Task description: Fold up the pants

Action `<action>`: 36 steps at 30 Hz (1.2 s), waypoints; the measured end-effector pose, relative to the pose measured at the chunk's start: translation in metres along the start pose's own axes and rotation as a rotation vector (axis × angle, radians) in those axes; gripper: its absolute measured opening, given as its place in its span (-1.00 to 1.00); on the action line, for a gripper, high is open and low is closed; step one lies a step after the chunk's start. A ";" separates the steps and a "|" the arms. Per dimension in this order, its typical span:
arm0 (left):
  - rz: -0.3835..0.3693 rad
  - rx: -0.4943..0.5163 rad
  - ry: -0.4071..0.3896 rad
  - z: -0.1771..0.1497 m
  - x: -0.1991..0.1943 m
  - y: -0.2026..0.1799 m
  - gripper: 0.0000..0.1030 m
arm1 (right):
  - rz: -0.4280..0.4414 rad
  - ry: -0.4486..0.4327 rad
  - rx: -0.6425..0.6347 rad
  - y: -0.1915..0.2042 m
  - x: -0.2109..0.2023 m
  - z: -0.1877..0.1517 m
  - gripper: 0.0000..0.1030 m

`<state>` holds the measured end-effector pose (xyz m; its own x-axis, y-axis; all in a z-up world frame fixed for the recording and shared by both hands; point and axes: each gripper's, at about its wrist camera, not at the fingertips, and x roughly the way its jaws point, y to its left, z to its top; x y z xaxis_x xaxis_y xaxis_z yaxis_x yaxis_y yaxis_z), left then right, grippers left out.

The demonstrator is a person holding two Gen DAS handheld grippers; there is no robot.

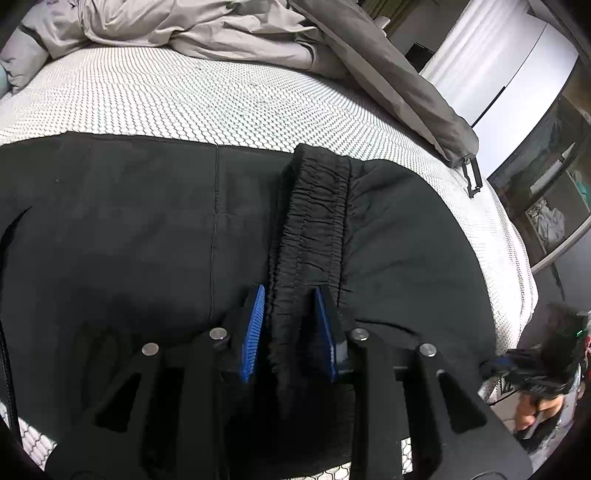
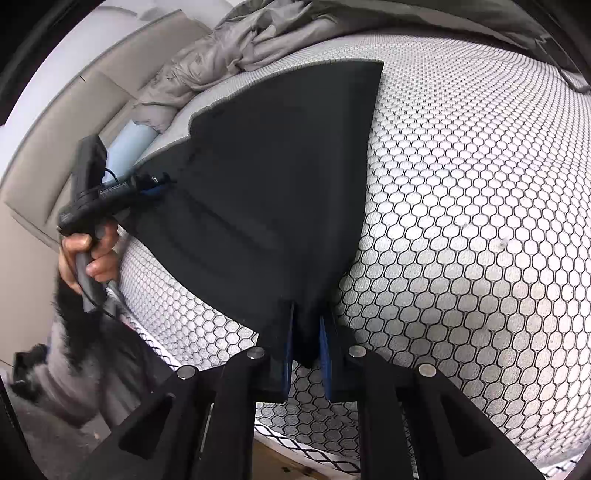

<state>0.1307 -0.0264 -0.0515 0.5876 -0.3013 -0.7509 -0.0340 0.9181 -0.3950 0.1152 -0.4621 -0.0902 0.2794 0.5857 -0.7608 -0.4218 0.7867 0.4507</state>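
The black pants (image 1: 129, 229) lie spread along the near edge of the mattress (image 1: 184, 96), already doubled, with the gathered waistband (image 1: 314, 206) bunched on top. The cloth looks light, limp and a little slick, so it will likely sag and slide unless taken by a thick edge. The left gripper (image 1: 290, 328) straddles the waistband, its blue pads (image 1: 253, 332) beside the cloth; whether they press it I cannot tell. The right gripper (image 2: 306, 339) is clenched on a corner of the pants at the mattress's near edge, the fabric fanning away from it. A rumpled grey duvet (image 1: 192, 29) lies heaped along the far edge, well apart, leaving bare mattress to fold across.
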 end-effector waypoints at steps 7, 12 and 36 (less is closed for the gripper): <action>0.058 0.076 -0.142 0.005 -0.049 -0.018 -0.50 | 0.012 -0.252 0.158 -0.016 -0.039 0.025 -0.17; -0.056 0.214 -0.116 -0.011 -0.035 -0.068 -0.29 | -0.117 -0.335 0.167 -0.004 -0.025 0.043 -0.25; -0.054 0.438 -0.058 -0.009 -0.012 -0.097 -0.26 | -0.203 -0.282 -0.160 0.072 0.020 0.055 -0.18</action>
<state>0.1191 -0.1143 -0.0089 0.6239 -0.3485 -0.6995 0.3363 0.9277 -0.1621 0.1381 -0.3828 -0.0477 0.5882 0.4698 -0.6583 -0.4570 0.8647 0.2087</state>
